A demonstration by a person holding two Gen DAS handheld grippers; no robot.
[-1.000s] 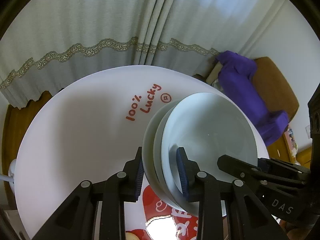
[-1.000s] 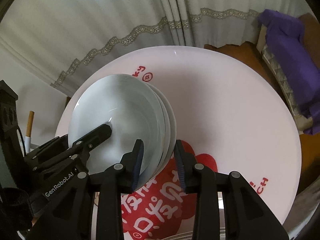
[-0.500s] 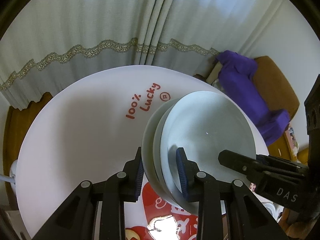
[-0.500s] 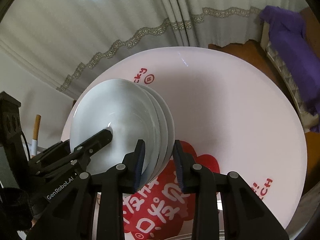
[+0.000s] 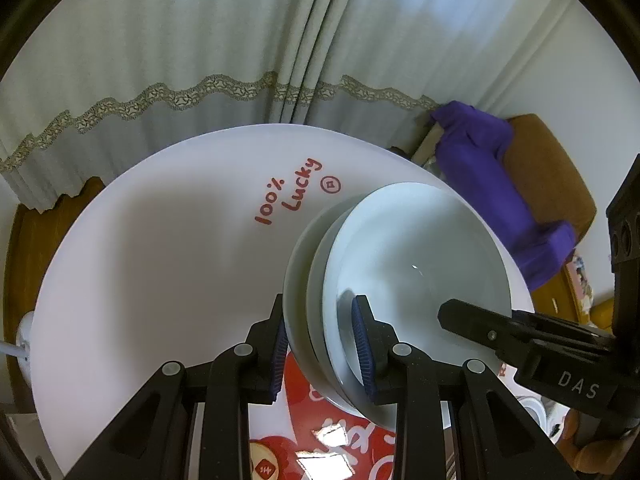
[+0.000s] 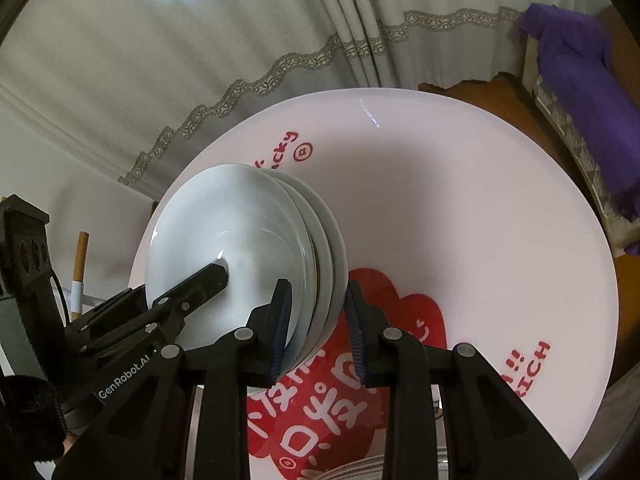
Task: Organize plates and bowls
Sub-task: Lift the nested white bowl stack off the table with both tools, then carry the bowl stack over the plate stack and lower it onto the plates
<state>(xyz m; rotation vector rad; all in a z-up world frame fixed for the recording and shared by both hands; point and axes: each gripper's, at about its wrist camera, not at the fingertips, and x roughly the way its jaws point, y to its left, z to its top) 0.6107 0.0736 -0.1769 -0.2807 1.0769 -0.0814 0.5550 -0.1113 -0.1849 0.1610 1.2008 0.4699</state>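
Note:
A stack of three white shallow plates (image 5: 416, 264) is held tilted above the round white table (image 5: 160, 260). My left gripper (image 5: 320, 344) is shut on the stack's near rim, one blue pad inside the top plate and one under the bottom plate. From the opposite side my right gripper (image 6: 318, 328) is shut on the same stack of plates (image 6: 232, 232), again with one pad on each face. Each wrist view shows a black finger of the other gripper lying on the top plate.
The table (image 6: 460, 220) carries red print and a large red heart (image 6: 360, 360). Grey curtains (image 5: 240, 60) hang behind it. A purple cloth (image 5: 500, 184) lies over a brown chair at the right. A wooden stick (image 6: 80, 256) stands at the left.
The right gripper has turned slightly, so the table and purple cloth have shifted in its view. Both grips on the stack are unchanged and the left view is nearly the same.

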